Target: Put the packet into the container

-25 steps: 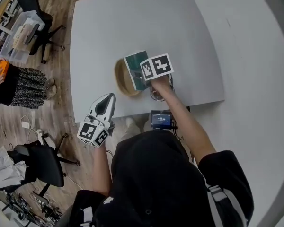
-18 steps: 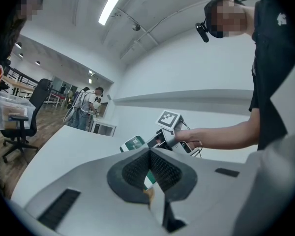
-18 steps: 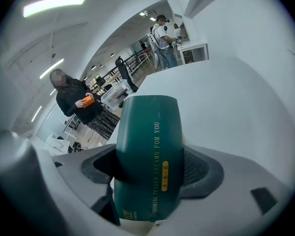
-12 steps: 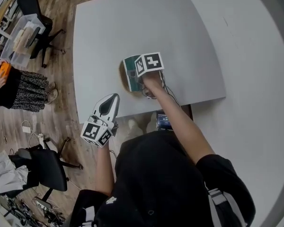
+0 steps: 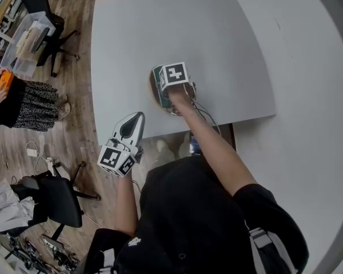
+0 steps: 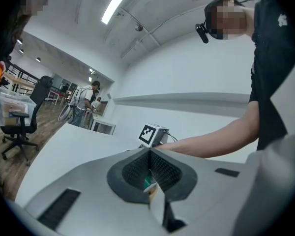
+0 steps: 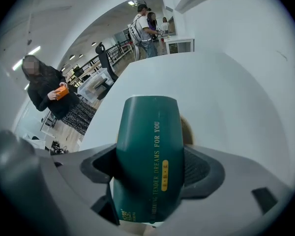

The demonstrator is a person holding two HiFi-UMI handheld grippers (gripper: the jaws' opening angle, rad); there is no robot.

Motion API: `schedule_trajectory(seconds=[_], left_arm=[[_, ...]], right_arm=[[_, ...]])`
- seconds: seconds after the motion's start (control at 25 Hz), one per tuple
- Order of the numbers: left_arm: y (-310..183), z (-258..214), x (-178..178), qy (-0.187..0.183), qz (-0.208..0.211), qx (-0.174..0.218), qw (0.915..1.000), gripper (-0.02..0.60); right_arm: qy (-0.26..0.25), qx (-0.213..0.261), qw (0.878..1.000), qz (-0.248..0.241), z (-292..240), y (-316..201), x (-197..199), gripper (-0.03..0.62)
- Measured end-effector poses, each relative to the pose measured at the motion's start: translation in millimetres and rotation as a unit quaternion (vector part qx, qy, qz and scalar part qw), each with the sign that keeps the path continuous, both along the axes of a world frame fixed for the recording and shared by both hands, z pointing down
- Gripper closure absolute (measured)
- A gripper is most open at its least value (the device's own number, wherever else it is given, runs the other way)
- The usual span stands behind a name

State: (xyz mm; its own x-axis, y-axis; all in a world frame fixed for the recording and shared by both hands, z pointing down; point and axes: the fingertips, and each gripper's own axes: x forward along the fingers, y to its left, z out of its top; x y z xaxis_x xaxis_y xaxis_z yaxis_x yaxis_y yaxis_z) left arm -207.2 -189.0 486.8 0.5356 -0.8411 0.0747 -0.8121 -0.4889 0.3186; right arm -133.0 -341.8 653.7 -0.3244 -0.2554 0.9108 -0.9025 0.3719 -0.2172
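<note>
A dark green packet (image 7: 150, 151) with gold lettering sits upright between the jaws of my right gripper (image 7: 151, 170), which is shut on it. In the head view the right gripper (image 5: 167, 89) holds the packet (image 5: 159, 80) over the round wooden container (image 5: 152, 93) near the table's front edge. Only a sliver of the container's tan rim (image 7: 188, 131) shows behind the packet. My left gripper (image 5: 134, 120) hovers off the table's front edge, left of the container, jaws shut and empty. In its own view the left gripper (image 6: 150, 154) points at the right gripper's marker cube (image 6: 151, 134).
The white table (image 5: 177, 33) spreads beyond the container. A cable (image 5: 201, 110) trails from the right gripper toward the person. On the wooden floor at left are office chairs (image 5: 48, 196), a plastic bin (image 5: 26, 41) and a standing person (image 5: 23, 101).
The right gripper has carried the packet leftward and down, over the container. The left gripper has hardly moved.
</note>
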Motion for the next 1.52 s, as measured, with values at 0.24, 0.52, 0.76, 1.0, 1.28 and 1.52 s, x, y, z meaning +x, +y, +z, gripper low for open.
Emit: schedule_trajectory(seconds=[0.24, 0.52, 0.76, 1.0, 1.28, 1.52], left_arm=[[-2.1, 4.1, -6.1, 0.002, -0.002, -0.001, 1.0, 0.578], [-5.8, 3.1, -4.7, -0.001, -0.002, -0.007, 1.0, 0.578], [-10.1, 2.2, 2.8, 0.0, 0.004, -0.003, 1.0, 0.578], [-13.2, -4.3, 8.0, -0.004, 0.004, -0.005, 1.0, 0.578], [-13.2, -7.2, 12.0, -0.006, 0.009, 0.011, 0.9999, 0.578], [-20.3, -20.3, 20.7, -0.017, 0.015, 0.019, 0.9996, 0.578]], right_arm=[[0.029, 0.009, 1.0, 0.0, 14.7, -7.2, -4.9, 0.209], [0.017, 0.018, 1.0, -0.011, 18.6, -7.0, -7.6, 0.206], [0.017, 0.023, 0.998, -0.062, 8.5, 1.2, -10.8, 0.183], [-0.019, 0.056, 0.996, -0.068, -26.9, -0.8, -4.6, 0.183], [-0.09, 0.137, 0.983, -0.083, -97.4, 8.6, 11.5, 0.237], [-0.177, 0.242, 0.948, -0.105, -162.1, 27.1, 26.0, 0.57]])
